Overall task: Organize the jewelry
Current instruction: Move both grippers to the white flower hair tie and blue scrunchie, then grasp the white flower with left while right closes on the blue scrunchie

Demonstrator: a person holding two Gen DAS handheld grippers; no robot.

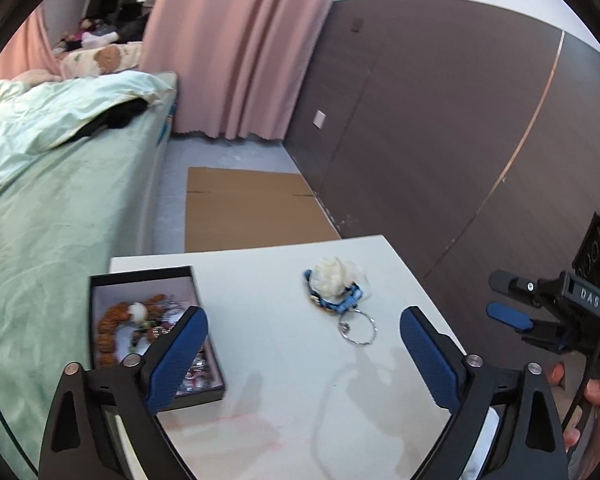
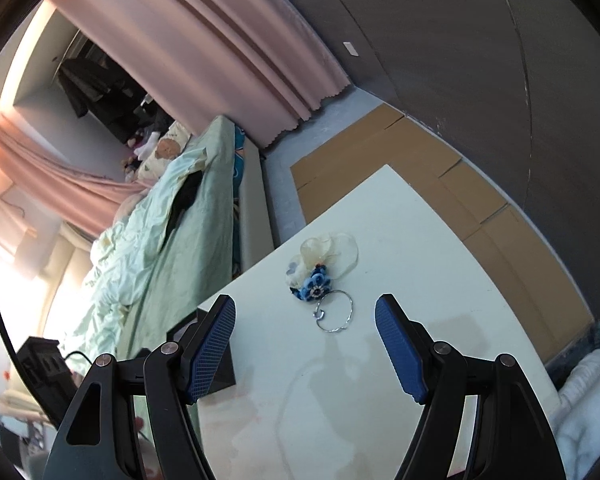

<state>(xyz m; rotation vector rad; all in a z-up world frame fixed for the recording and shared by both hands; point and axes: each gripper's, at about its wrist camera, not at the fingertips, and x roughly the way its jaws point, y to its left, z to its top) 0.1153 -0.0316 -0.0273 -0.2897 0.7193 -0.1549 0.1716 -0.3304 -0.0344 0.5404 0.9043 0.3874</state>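
A black jewelry box (image 1: pixel 100 280) with a pale lining stands open at the left of the white table (image 1: pixel 260 360). It holds orange bead strands and other pieces. A blue-and-cream flower hair piece (image 1: pixel 334 288) and a thin silver bangle (image 1: pixel 360 330) lie on the table's middle; they also show in the right wrist view as the flower piece (image 2: pixel 320 264) and bangle (image 2: pixel 336 312). My left gripper (image 1: pixel 304 332) is open and empty, above the table near the box. My right gripper (image 2: pixel 305 320) is open and empty, short of the bangle; it shows in the left wrist view (image 1: pixel 508 300).
A bed with a pale green quilt (image 1: pixel 40 200) runs along the table's left side. Flat cardboard (image 1: pixel 252 208) lies on the floor beyond the table. A dark panel wall (image 1: pixel 460 120) stands at the right, pink curtains (image 1: pixel 240 40) behind.
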